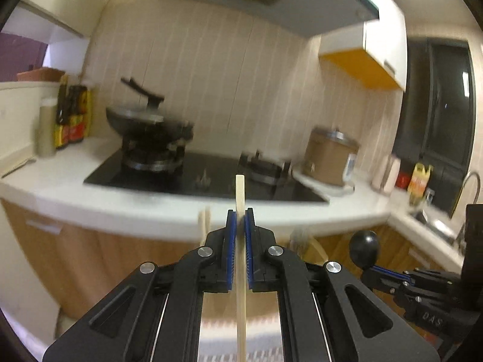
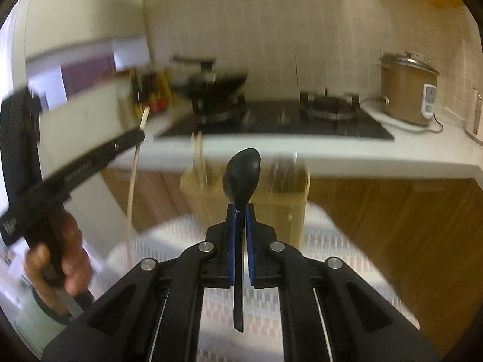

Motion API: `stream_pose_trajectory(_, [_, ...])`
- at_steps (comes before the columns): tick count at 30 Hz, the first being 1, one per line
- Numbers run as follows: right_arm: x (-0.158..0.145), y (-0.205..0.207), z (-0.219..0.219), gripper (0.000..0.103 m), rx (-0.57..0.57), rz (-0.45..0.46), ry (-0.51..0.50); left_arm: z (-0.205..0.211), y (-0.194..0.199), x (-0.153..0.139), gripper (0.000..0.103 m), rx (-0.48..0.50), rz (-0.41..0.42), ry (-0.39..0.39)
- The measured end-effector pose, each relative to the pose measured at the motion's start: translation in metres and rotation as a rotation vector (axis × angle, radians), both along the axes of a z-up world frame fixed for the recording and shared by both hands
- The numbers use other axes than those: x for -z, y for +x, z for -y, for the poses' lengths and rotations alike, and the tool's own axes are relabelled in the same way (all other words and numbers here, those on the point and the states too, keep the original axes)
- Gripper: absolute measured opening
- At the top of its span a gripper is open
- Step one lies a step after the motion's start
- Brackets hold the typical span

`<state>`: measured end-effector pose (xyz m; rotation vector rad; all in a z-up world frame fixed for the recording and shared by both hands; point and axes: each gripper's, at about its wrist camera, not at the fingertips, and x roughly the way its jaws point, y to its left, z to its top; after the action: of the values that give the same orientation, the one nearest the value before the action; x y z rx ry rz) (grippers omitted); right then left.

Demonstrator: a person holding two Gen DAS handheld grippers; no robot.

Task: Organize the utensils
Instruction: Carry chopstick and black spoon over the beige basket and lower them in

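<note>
Left tool (image 1: 240, 214) clamped on a pale chopstick (image 1: 240, 193), held near its top end so the long shaft hangs down, ready for a vertical drop. Right tool (image 2: 240, 209) pinched on the neck of a black spoon (image 2: 242, 175), bowl up, handle trailing back between the jaws. Yellowish utensil holder (image 2: 277, 202) sits on the patterned bench (image 2: 332, 259) near its far edge, directly ahead; other chopsticks (image 2: 197, 154) already stand in its left compartment, something blurred in the right. Likely the chopstick joins those.

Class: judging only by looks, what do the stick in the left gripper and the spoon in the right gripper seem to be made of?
Chopstick: probably bamboo or pale wood; cream, matte, square-cut tip. Spoon: likely black plastic or nylon; uniformly dark with a dull sheen, though coated metal cannot be excluded.
</note>
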<state>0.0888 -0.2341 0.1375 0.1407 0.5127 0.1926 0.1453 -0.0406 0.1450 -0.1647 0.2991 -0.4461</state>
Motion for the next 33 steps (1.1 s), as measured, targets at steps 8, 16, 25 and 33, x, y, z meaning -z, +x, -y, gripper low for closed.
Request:
stream_pose_trajectory(8, [-0.014,0.061,0.029,0.005,0.054,0.191,0.040,0.019,0.057,-0.009,0.004,-0.080,0.078,-0.091])
stream_pose_trajectory(16, [0.011,0.104,0.033,0.005,0.062,0.233,-0.002,0.027,0.090,0.002,0.004,-0.144,0.143,-0.095])
stream_pose_trajectory(25, [0.047,0.111,0.032,0.005,0.086,0.276,-0.066,0.021,0.106,0.036,0.004,-0.178,0.136,-0.171])
stream_pose_trajectory(33, [0.051,0.110,0.035,0.005,0.071,0.269,-0.052,0.009,0.101,0.026,0.004,-0.077,0.133,-0.224])
